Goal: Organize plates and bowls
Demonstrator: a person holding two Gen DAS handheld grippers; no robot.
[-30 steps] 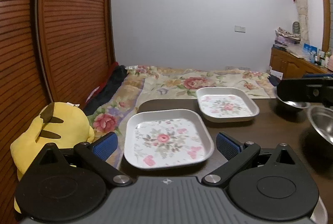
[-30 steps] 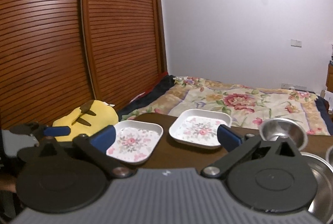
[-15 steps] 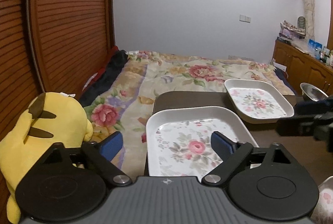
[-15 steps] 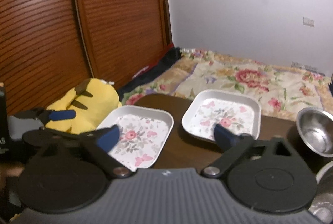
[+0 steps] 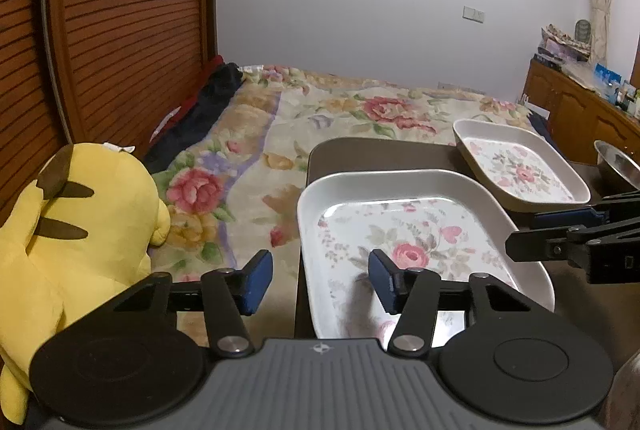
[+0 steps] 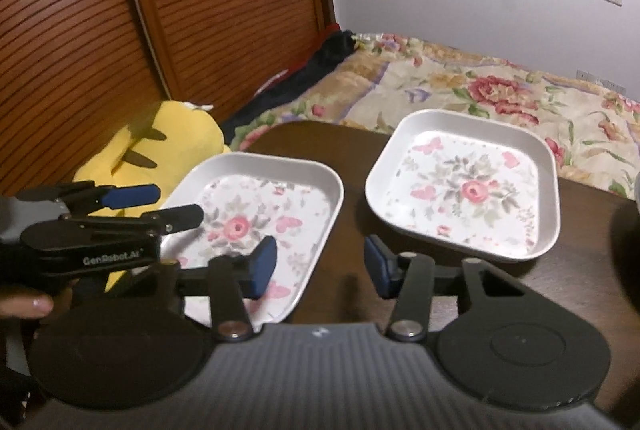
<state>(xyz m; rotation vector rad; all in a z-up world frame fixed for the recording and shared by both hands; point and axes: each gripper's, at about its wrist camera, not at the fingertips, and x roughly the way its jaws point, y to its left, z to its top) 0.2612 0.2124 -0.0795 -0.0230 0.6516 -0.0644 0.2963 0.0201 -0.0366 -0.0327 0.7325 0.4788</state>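
Two white square plates with flower prints lie on a dark table (image 6: 352, 158). My left gripper (image 5: 320, 282) straddles the left rim of the near plate (image 5: 420, 230): one pad hangs over the plate's floor, the other off the table's side. Its jaws are closing and do not touch the rim. My right gripper (image 6: 320, 266) straddles the same plate's (image 6: 280, 198) right rim, jaws closing, pads clear of it. The second plate (image 6: 468, 186) (image 5: 520, 166) sits further right. Each gripper shows in the other's view: the left gripper (image 6: 176, 204), the right gripper (image 5: 524, 230).
A steel bowl (image 5: 616, 162) stands at the table's right end. A yellow plush toy (image 5: 72, 230) lies left of the table on a bed with a flowered cover (image 5: 320, 118). A slatted wooden door (image 6: 120, 10) is at the left. A person's fingertip (image 6: 28, 306) shows low left.
Both grippers have come forward and down onto the near plate, and both pairs of jaws have narrowed. The left one shifted from framing the whole plate to straddling its left rim.
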